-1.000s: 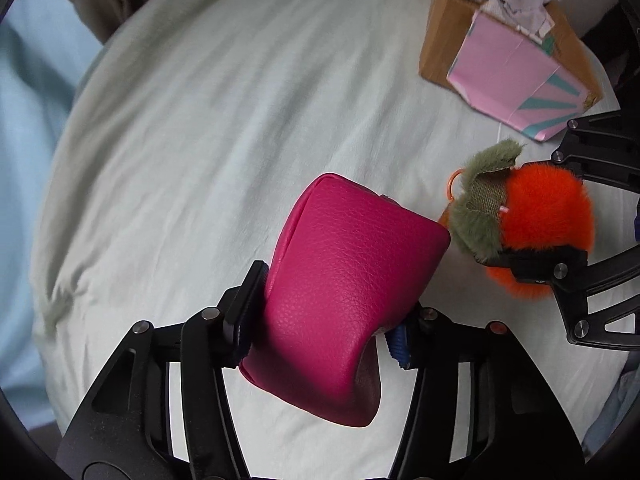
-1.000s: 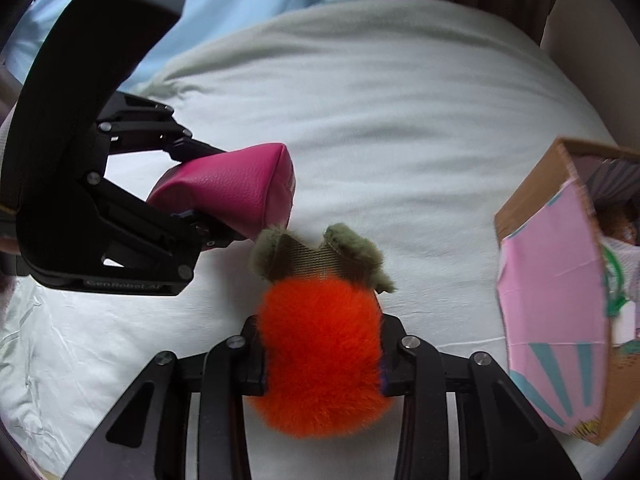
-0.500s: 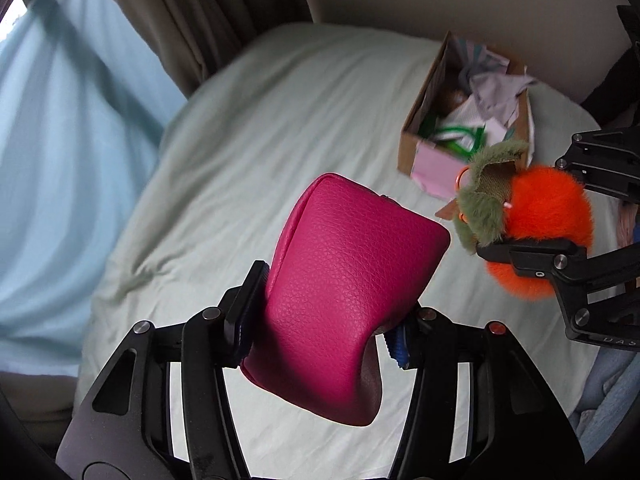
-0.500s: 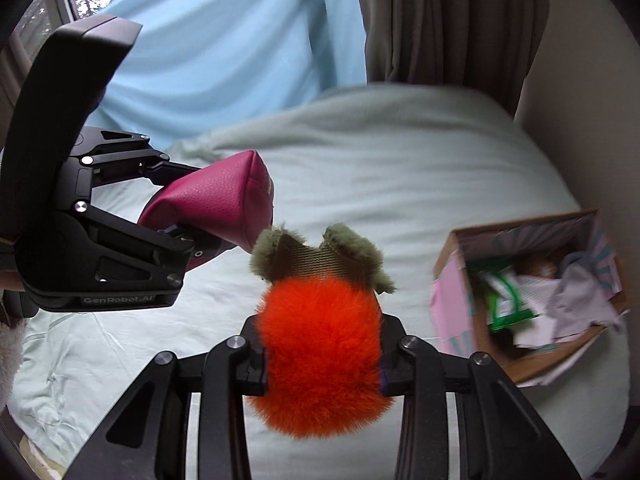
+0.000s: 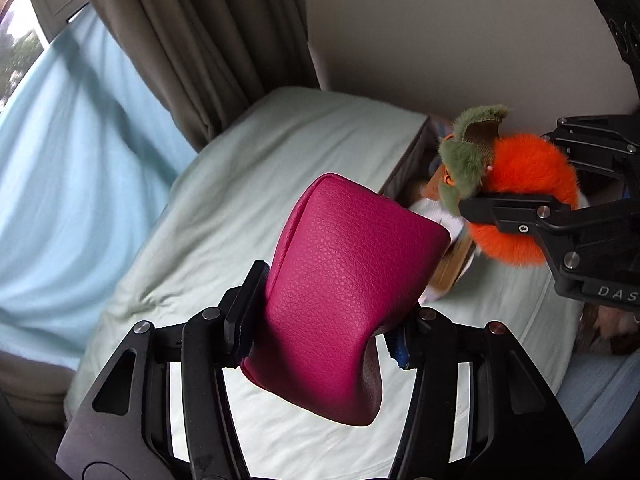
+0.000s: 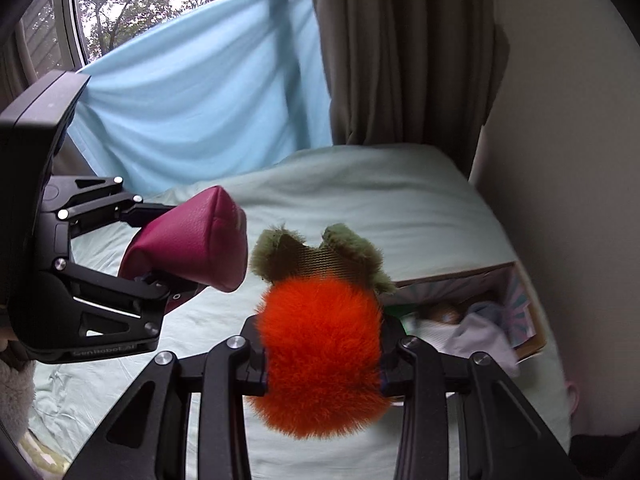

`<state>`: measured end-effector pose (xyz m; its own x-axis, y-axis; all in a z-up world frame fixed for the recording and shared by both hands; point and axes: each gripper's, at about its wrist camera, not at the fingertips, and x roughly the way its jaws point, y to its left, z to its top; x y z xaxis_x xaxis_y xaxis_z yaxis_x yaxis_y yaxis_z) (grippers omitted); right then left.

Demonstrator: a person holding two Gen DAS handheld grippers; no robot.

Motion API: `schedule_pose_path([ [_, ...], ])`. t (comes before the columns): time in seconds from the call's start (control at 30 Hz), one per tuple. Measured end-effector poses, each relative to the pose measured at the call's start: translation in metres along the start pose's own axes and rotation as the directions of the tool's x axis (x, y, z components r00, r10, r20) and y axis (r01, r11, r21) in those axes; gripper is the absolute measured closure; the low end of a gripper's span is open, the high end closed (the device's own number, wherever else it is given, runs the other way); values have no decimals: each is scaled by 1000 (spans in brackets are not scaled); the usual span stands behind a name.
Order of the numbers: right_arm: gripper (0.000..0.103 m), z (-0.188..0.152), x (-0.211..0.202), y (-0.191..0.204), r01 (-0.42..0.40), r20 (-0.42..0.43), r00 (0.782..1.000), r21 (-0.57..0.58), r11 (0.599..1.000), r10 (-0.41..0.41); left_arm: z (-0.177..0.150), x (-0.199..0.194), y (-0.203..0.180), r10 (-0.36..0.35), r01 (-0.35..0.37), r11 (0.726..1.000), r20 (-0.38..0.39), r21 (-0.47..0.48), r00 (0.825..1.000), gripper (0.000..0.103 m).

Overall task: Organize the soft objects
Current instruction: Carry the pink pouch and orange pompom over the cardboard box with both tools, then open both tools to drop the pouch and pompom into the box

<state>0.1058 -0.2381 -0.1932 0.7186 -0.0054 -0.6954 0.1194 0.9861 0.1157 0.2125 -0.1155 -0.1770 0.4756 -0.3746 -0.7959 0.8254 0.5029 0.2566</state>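
My left gripper (image 5: 326,328) is shut on a magenta leather pouch (image 5: 344,292) and holds it in the air above the bed. The pouch also shows at the left of the right wrist view (image 6: 192,252). My right gripper (image 6: 320,364) is shut on a fluffy orange plush with green leaves (image 6: 320,352), also held above the bed. In the left wrist view the plush (image 5: 516,196) hangs to the right of the pouch, in front of the cardboard box (image 5: 404,168). The box (image 6: 472,316) lies beyond the plush at the right and holds soft items.
A pale green bed sheet (image 5: 248,184) covers the mattress (image 6: 360,192). A light blue cloth (image 6: 200,112) and a brown curtain (image 6: 400,52) hang behind the bed. A beige wall (image 6: 568,160) stands close on the right.
Both grippers have risen and tilted up with their objects still held. The bed and the box look farther away, and the curtain, wall and window have come into view.
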Motion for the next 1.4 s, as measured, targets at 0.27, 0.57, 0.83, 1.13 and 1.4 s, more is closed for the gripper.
schedule_pose_path([
  [0.27, 69, 19, 5, -93, -37, -31, 999, -62, 997, 35, 50, 33, -58, 12, -16, 990, -24, -143, 1000, 54],
  [0.57, 69, 30, 39, -173, -61, -117, 992, -87, 994, 50, 84, 103, -110, -29, 2, 966, -100, -258, 995, 54],
  [0.83, 69, 25, 107, -222, -81, -225, 972, -52, 995, 67, 90, 197, -133, -66, -17, 943, -236, -334, 970, 54],
  [1.13, 69, 8, 180, -252, -102, -353, 930, 26, 994, 104, 83, 271, -141, -129, -31, 911, -354, -412, 926, 54],
  [1.4, 64, 2, 215, -261, -150, -410, 893, 109, 983, 182, 77, 295, -151, -143, -54, 903, -418, -426, 897, 48],
])
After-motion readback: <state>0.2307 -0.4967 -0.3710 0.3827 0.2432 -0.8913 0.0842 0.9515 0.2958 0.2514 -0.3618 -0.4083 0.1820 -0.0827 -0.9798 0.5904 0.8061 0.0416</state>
